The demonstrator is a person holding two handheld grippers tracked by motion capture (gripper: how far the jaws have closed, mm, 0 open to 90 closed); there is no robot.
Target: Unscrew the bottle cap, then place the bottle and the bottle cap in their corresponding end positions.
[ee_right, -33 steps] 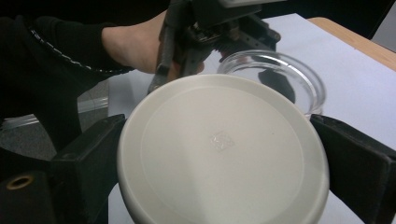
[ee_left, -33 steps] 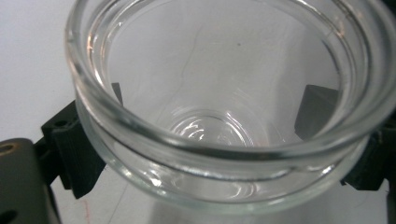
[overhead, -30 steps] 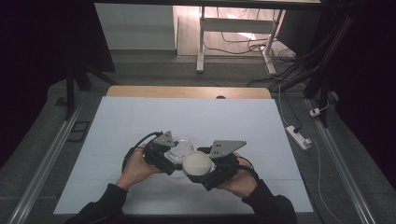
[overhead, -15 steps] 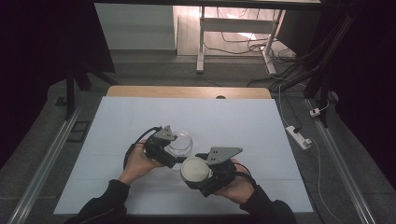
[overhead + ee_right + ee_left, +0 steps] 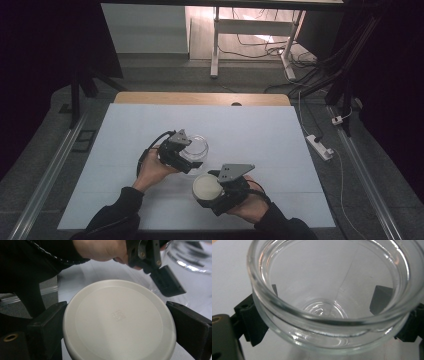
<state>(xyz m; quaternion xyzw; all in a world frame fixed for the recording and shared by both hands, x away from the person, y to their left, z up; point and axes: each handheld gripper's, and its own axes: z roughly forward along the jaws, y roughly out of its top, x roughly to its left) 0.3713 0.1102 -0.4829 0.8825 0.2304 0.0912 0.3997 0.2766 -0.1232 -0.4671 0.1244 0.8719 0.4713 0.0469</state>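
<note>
A clear glass jar [image 5: 195, 147] with no lid stands on the white table [image 5: 250, 130], and my left gripper [image 5: 187, 159] is shut on it. The left gripper view looks down into the jar's open mouth [image 5: 332, 297], with one black jaw on each side of the glass. A round white lid [image 5: 207, 187] sits lower and to the right, held flat by my right gripper [image 5: 210, 192], which is shut on it. In the right gripper view the lid [image 5: 118, 320] spans the space between both jaws, and the jar [image 5: 190, 260] stands apart at the upper right.
A wooden strip [image 5: 200, 98] runs along the table's far edge. A white power strip [image 5: 320, 145] lies on the floor to the right, with cables behind it. Metal rails [image 5: 45, 175] flank the table. A desk frame [image 5: 250, 30] stands farther back.
The right gripper has drawn the white lid away from the jar, toward the person and to the right. The left gripper keeps the jar in place.
</note>
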